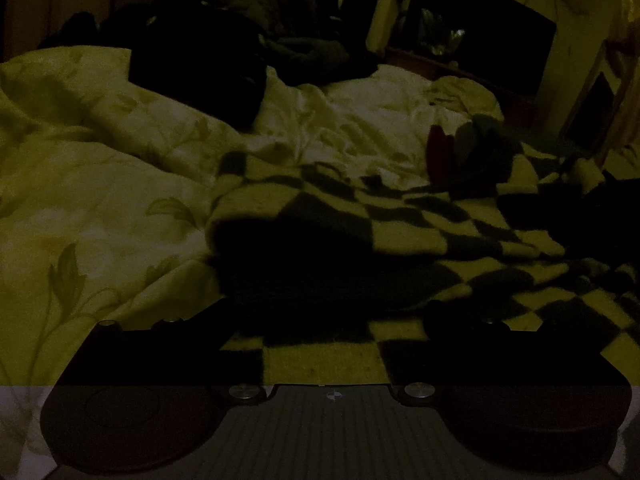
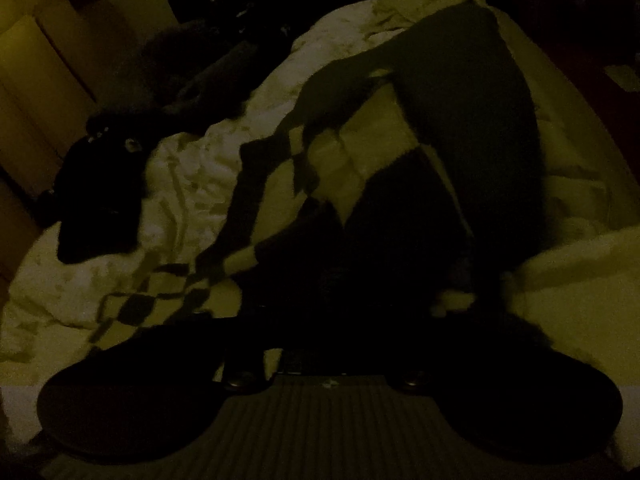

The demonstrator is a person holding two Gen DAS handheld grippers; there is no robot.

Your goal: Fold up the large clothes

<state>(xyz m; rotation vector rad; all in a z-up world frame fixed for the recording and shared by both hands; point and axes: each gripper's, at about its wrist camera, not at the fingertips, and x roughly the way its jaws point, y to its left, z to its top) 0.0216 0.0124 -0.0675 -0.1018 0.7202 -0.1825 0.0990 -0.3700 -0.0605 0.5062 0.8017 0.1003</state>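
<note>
The scene is very dark. A checkered dark-and-light garment (image 1: 400,224) lies spread on a pale floral duvet (image 1: 80,200). My left gripper (image 1: 324,332) sits low over its near edge with the fingers set wide apart, open, checkered cloth showing between them. In the right wrist view the same checkered garment (image 2: 360,160) rises bunched in front of the camera. My right gripper (image 2: 340,320) is buried in dark cloth and shadow; its fingers cannot be made out.
A black garment (image 1: 200,68) and more dark clothes lie at the back of the bed. A dark red object (image 1: 440,152) stands at the right. A dark window or screen (image 1: 472,28) is behind. A black garment (image 2: 100,192) lies left.
</note>
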